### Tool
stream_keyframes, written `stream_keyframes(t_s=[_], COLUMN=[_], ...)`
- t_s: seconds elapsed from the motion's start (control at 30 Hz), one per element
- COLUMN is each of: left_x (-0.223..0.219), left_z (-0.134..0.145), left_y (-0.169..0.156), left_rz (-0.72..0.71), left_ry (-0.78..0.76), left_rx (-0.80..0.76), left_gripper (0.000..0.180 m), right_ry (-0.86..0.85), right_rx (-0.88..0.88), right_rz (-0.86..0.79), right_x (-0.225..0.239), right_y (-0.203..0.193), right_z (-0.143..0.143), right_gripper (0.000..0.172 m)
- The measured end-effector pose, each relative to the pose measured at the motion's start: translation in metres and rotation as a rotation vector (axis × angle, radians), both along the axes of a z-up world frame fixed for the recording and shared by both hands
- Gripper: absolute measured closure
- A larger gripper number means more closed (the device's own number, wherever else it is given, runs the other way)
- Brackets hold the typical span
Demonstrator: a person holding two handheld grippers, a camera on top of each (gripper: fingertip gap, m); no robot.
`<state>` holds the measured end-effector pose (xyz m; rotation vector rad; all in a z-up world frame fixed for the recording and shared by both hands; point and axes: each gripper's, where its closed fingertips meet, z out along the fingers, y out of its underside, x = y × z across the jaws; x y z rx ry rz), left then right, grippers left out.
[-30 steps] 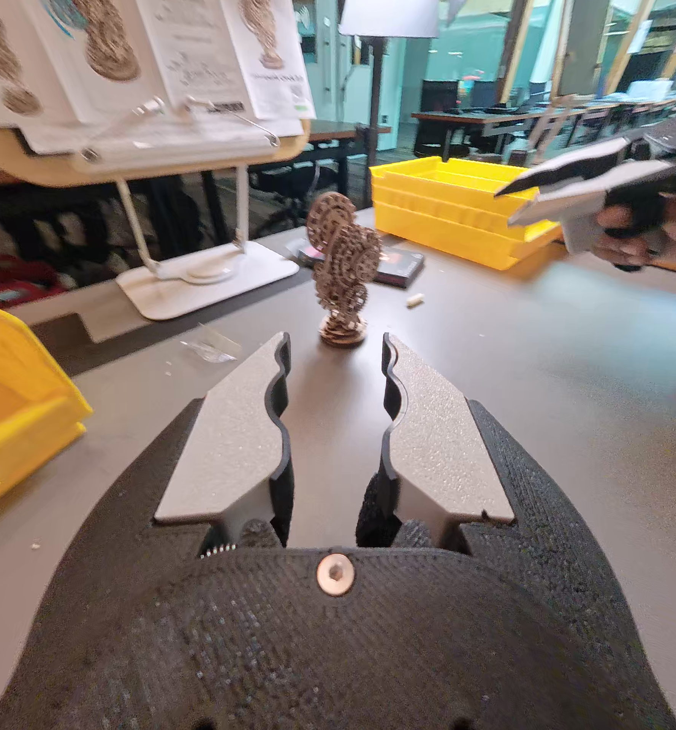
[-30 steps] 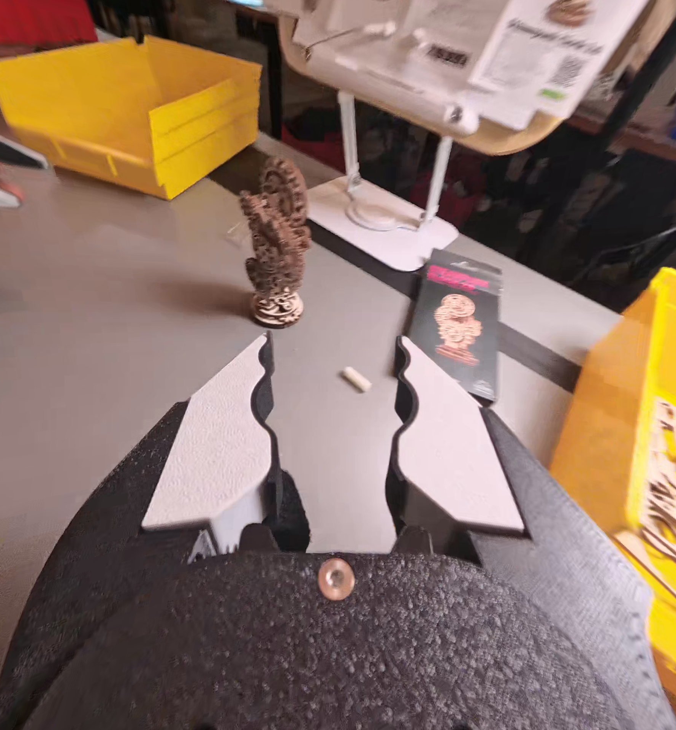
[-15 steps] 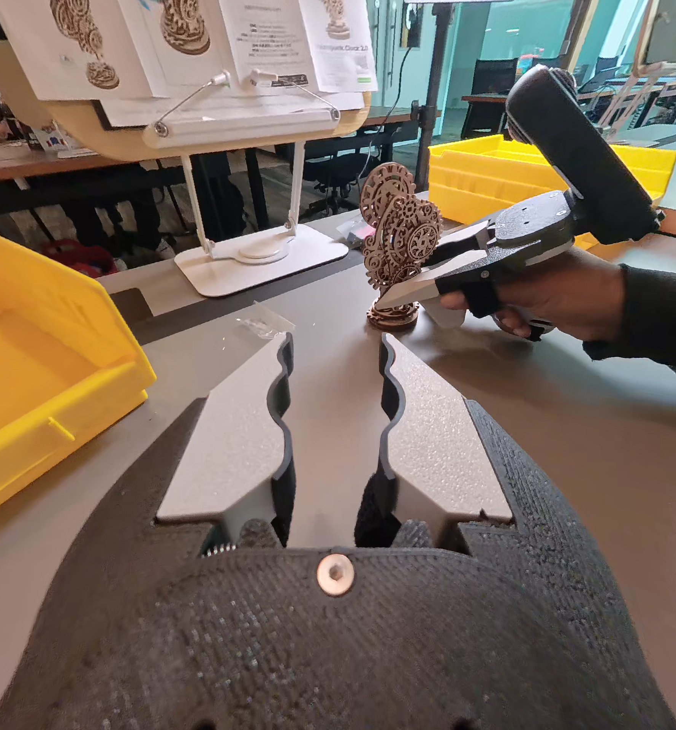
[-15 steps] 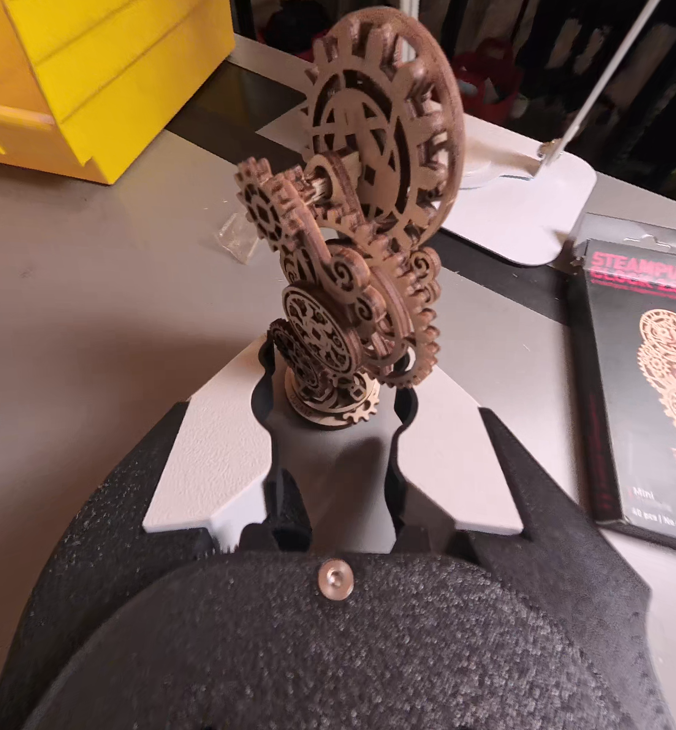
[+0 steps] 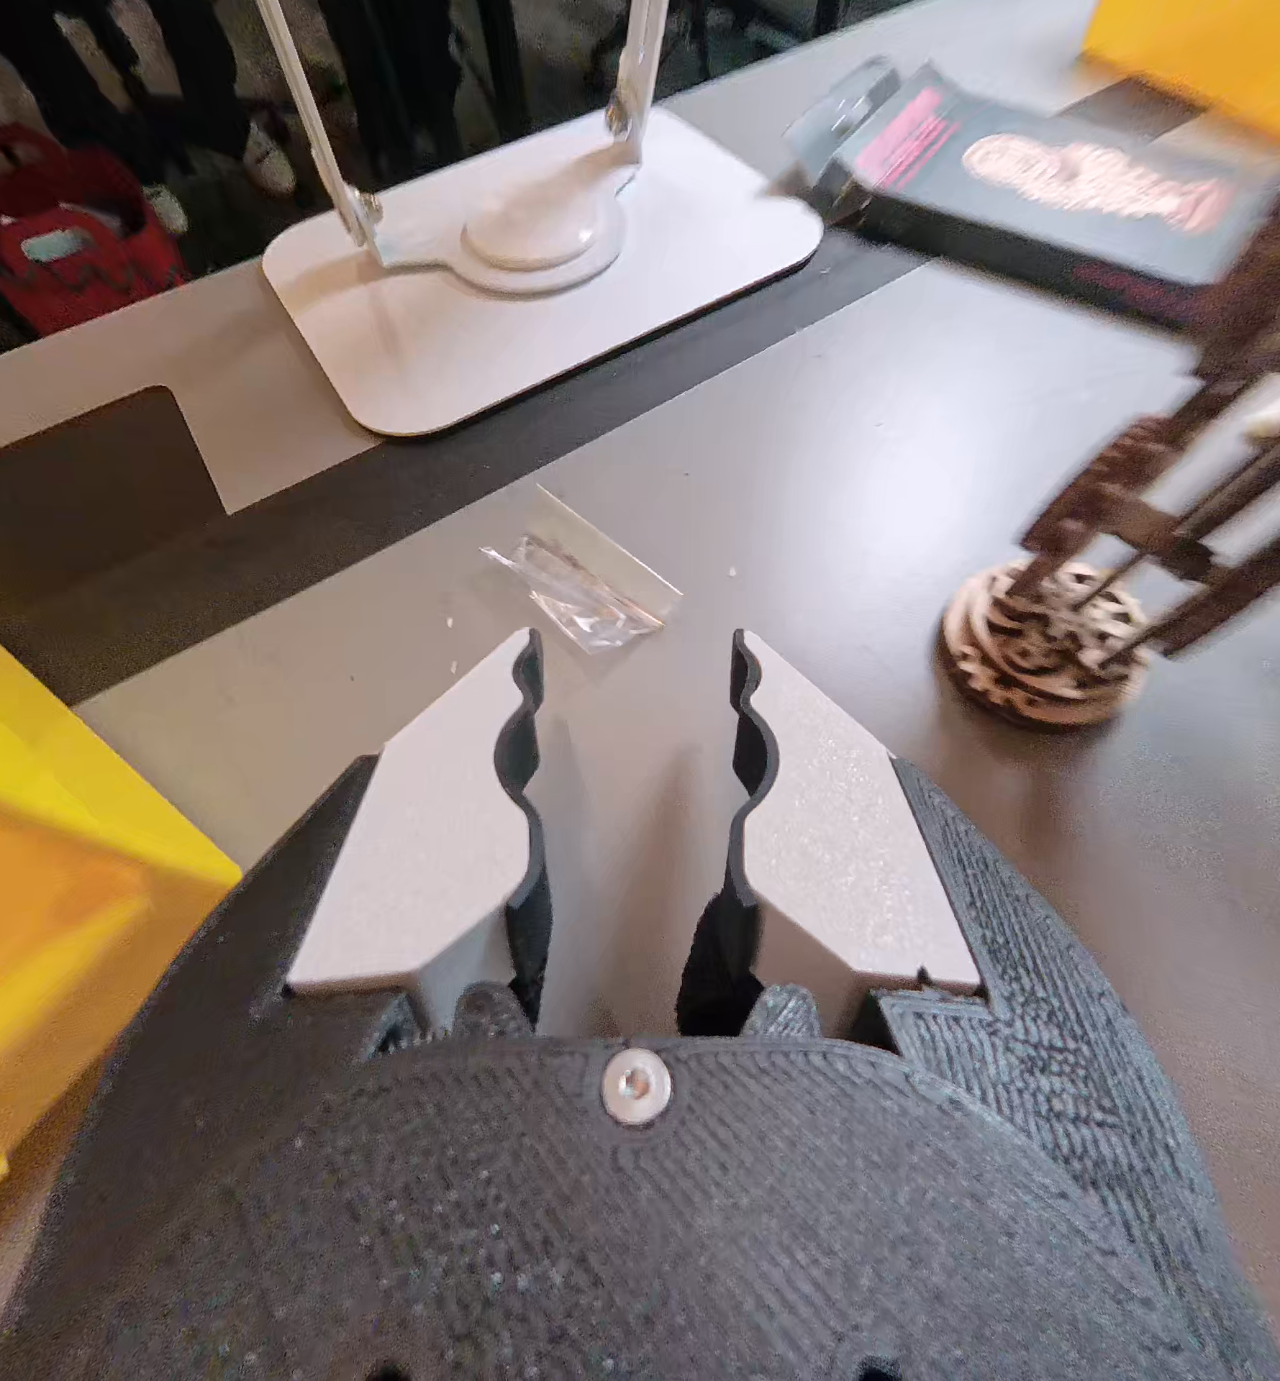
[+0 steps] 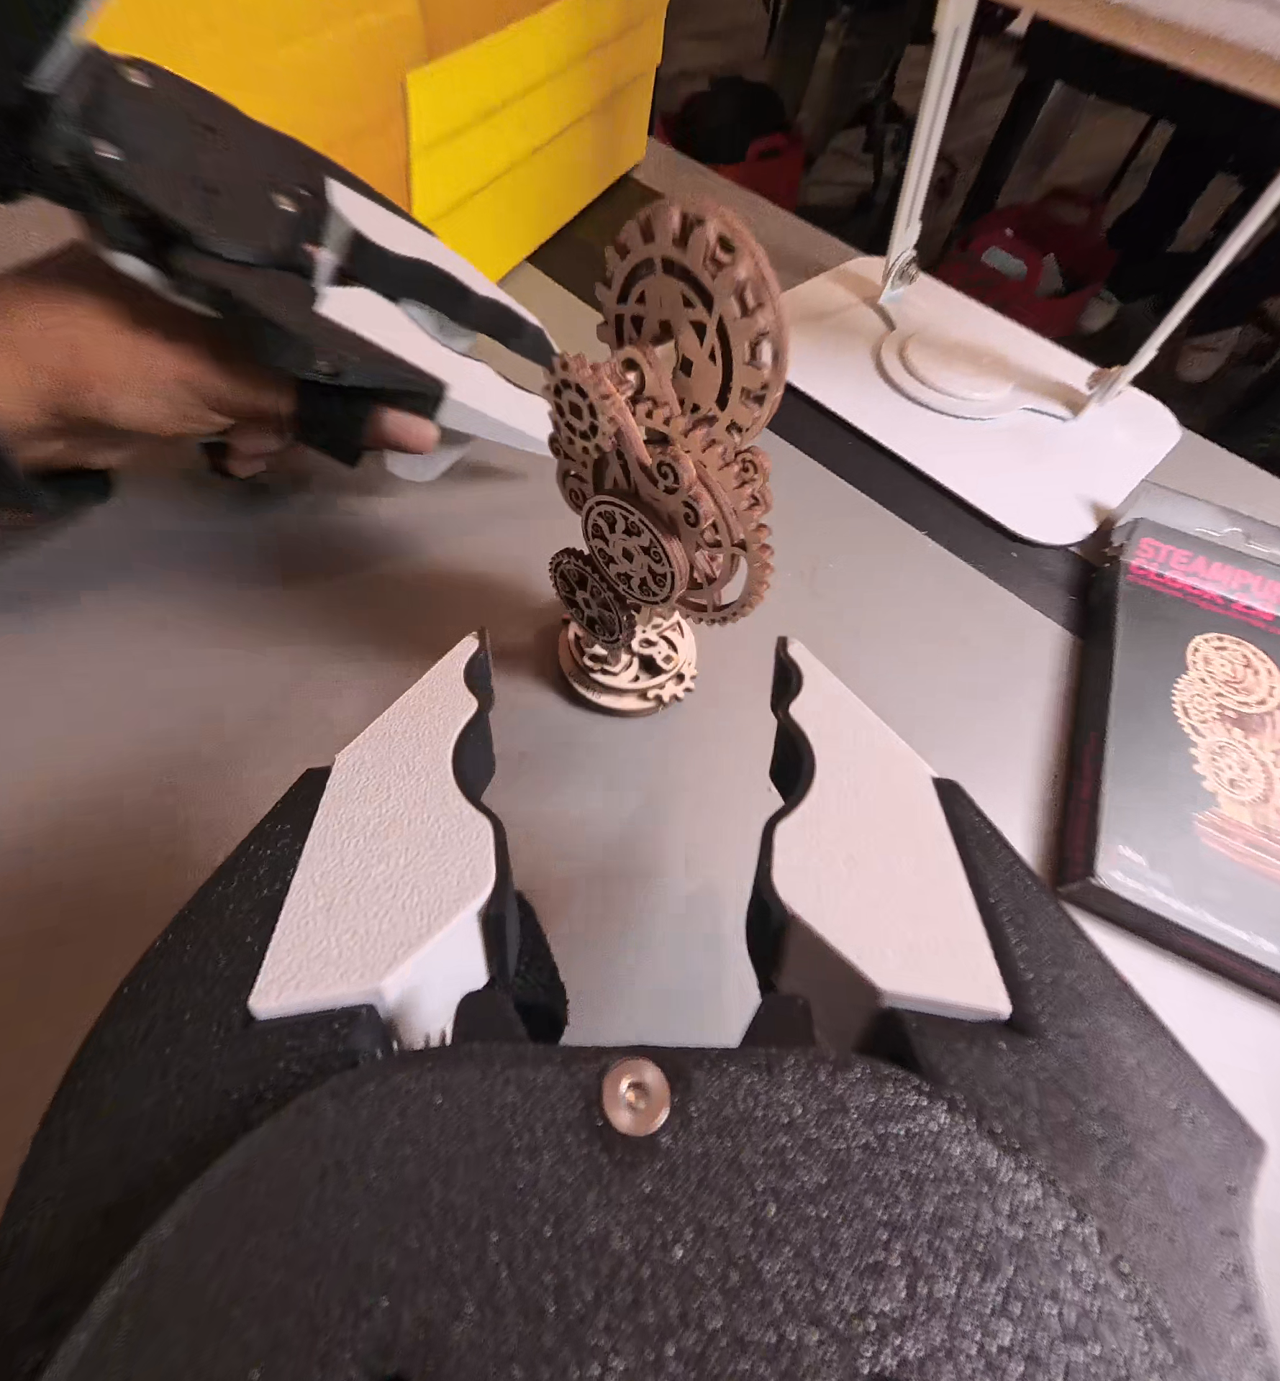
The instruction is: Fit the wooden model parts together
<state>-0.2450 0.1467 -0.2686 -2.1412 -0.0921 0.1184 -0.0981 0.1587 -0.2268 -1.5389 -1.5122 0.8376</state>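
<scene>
Wooden gear model (image 6: 651,478) stands just beyond right hand-held gripper (image 6: 631,657), spread wide, bare; left hand-held gripper (image 5: 637,650) parted, bare

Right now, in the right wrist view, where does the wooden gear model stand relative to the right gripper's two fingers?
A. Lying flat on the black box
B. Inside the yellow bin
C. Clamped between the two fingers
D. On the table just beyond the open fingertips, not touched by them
D: the wooden gear model stands upright on the grey table, beyond the right gripper, whose fingers are spread apart with only bare table between them.
</scene>
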Motion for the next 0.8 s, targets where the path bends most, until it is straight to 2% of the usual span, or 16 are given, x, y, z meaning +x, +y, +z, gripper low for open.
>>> stream_keyframes(t_s=[0.07, 0.13, 0.2, 0.23, 0.3, 0.37, 0.47, 0.53, 0.6, 0.7, 0.8], left_x=[-0.01, -0.015, -0.017, -0.022, -0.024, -0.014, 0.02, 0.063, 0.115, 0.18, 0.218], left_z=[-0.012, -0.021, -0.021, -0.023, -0.024, -0.021, 0.021, 0.058, 0.081, 0.108, 0.111], left_y=[0.012, 0.021, 0.028, 0.026, 0.022, 0.013, -0.006, -0.029, -0.064, -0.108, -0.126], left_rz=[0.024, 0.023, -0.01, -0.019, -0.06, -0.103, -0.235, -0.428, -0.658, -0.886, -0.935], left_ry=[0.013, 0.039, 0.126, 0.215, 0.321, 0.262, 0.154, 0.085, -0.046, -0.111, -0.146], left_rx=[-0.074, -0.123, -0.133, -0.164, -0.201, -0.196, -0.011, 0.115, 0.143, 0.253, 0.306], left_gripper=[0.127, 0.13, 0.154, 0.18, 0.18, 0.18, 0.18, 0.18, 0.18, 0.18, 0.18], right_ry=[0.023, 0.044, 0.071, 0.089, 0.126, 0.145, 0.201, 0.239, 0.288, 0.375, 0.436], right_rx=[0.005, 0.012, 0.001, -0.006, -0.009, -0.004, 0.037, 0.104, 0.155, 0.015, -0.16], right_rz=[-0.005, -0.015, -0.027, -0.033, -0.045, -0.039, 0.005, 0.055, 0.135, 0.302, 0.446], right_x=[0.025, 0.048, 0.066, 0.071, 0.077, 0.078, 0.077, 0.076, 0.075, 0.077, 0.083], right_y=[-0.003, -0.004, -0.004, -0.003, 0.0, 0.0, -0.012, -0.025, -0.045, -0.084, -0.119], right_z=[0.011, 0.017, 0.021, 0.023, 0.027, 0.03, 0.04, 0.049, 0.061, 0.079, 0.097], right_gripper=[0.098, 0.1, 0.103, 0.104, 0.109, 0.111, 0.116, 0.116, 0.114, 0.11, 0.11])
